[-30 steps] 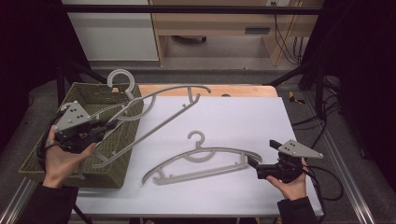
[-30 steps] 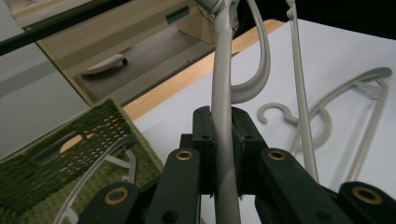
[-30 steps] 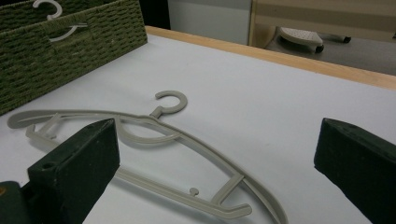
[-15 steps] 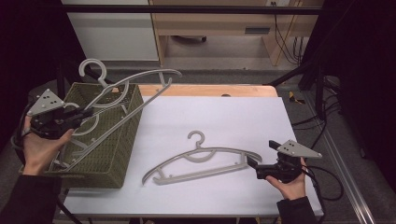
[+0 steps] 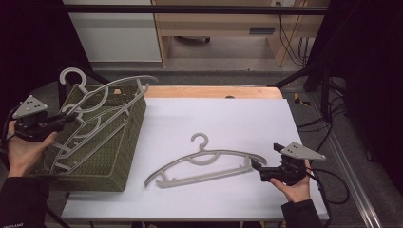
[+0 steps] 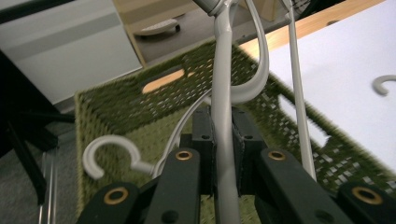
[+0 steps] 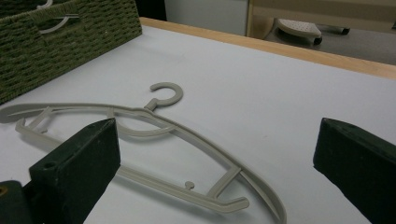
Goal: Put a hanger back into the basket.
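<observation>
Covering most of the wooden table, a matt white sheet (image 5: 223,118) leaves a strip of pale wood (image 5: 214,91) bare along the far edge, and beyond it the grey floor runs to a light cabinet (image 5: 114,31) and a wooden bench (image 5: 223,23), with black cables (image 5: 292,42) hanging at the right. A woven olive-green rectangular basket (image 5: 121,156) stands on the sheet's left end. The left gripper (image 5: 59,122) is clamped tight on the bar of a pale grey plastic clothes hanger (image 5: 114,92), which leans tilted over the basket, its hook up at the far left; another grey hook (image 6: 109,154) lies inside. A second grey plastic hanger (image 5: 204,164) lies flat mid-sheet, and the right gripper (image 5: 259,168) rests at its right tip with jaws spread wide, gripping nothing.
</observation>
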A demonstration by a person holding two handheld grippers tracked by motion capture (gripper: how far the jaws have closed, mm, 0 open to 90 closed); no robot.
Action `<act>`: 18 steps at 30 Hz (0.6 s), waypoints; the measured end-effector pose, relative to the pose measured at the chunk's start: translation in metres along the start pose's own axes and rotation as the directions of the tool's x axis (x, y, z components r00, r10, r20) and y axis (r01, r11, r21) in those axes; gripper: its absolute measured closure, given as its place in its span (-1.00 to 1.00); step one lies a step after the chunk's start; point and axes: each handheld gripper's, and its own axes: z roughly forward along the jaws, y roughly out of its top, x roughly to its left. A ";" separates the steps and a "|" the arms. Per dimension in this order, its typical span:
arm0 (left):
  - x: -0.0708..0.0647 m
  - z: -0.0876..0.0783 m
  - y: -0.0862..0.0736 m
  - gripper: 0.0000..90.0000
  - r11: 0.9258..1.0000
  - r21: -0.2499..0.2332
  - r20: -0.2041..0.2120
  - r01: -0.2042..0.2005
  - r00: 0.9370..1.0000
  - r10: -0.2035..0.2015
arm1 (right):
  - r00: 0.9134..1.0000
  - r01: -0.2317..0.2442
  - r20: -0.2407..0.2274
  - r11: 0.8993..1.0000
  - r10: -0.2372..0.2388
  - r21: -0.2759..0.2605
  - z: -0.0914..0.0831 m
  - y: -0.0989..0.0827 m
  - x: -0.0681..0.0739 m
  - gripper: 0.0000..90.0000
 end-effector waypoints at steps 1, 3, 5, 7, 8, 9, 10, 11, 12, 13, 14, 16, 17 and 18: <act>0.003 0.001 -0.003 0.82 1.000 0.007 -0.008 0.001 1.000 -0.001 | 1.000 -0.005 -0.002 1.000 0.005 0.002 0.000 0.000 0.000 -0.98; 0.008 0.001 -0.008 0.82 1.000 0.013 -0.021 0.008 1.000 -0.008 | 1.000 0.001 0.002 1.000 -0.001 0.005 0.001 -0.001 0.000 -0.98; 0.013 0.002 -0.012 0.82 1.000 0.021 -0.027 0.016 1.000 -0.016 | 1.000 0.003 0.001 1.000 -0.003 0.008 0.002 -0.001 0.000 -0.98; 0.018 0.002 -0.017 0.82 0.999 0.034 -0.036 0.017 0.999 -0.016 | 1.000 -0.002 -0.001 1.000 0.002 0.009 0.002 -0.001 0.000 -0.98; 0.020 0.003 -0.019 0.82 0.999 0.040 -0.041 0.018 0.999 -0.016 | 1.000 -0.001 0.000 1.000 0.001 0.009 0.002 -0.001 0.000 -0.98; 0.022 0.003 -0.021 0.82 0.999 0.045 -0.048 0.020 0.999 -0.018 | 1.000 -0.002 0.001 1.000 0.002 0.010 0.002 -0.001 0.000 -0.98; 0.023 0.003 -0.022 0.82 0.998 0.054 -0.053 0.021 0.998 -0.018 | 1.000 -0.002 0.000 1.000 0.002 0.011 0.002 -0.001 0.000 -0.98; 0.025 0.003 -0.024 0.82 0.998 0.056 -0.058 0.022 0.998 -0.019 | 1.000 0.001 0.001 1.000 -0.001 0.009 0.002 -0.001 -0.001 -0.98; 0.026 0.003 -0.026 0.82 0.998 0.054 -0.060 0.026 0.998 -0.022 | 1.000 0.001 0.001 1.000 -0.001 0.010 0.002 -0.001 -0.001 -0.98; 0.027 0.003 -0.027 0.82 0.998 0.055 -0.061 0.028 0.998 -0.025 | 1.000 0.002 0.001 1.000 -0.002 0.010 0.002 -0.001 -0.001 -0.98; 0.027 0.002 -0.029 0.82 0.998 0.060 -0.067 0.024 0.998 -0.020 | 1.000 0.002 0.001 1.000 -0.002 0.010 0.002 -0.001 -0.001 -0.98; 0.030 0.001 -0.031 0.82 0.998 0.065 -0.078 0.027 0.997 -0.021 | 1.000 0.000 0.001 1.000 0.000 0.012 0.002 -0.001 -0.001 -0.98; 0.032 0.000 -0.032 0.82 0.997 0.066 -0.083 0.028 0.996 -0.023 | 1.000 0.001 0.001 1.000 -0.001 0.013 0.002 -0.001 -0.001 -0.98; 0.033 -0.001 -0.033 0.82 0.997 0.068 -0.084 0.030 0.996 -0.025 | 1.000 0.006 -0.002 1.000 -0.006 0.015 0.002 -0.001 -0.001 -0.98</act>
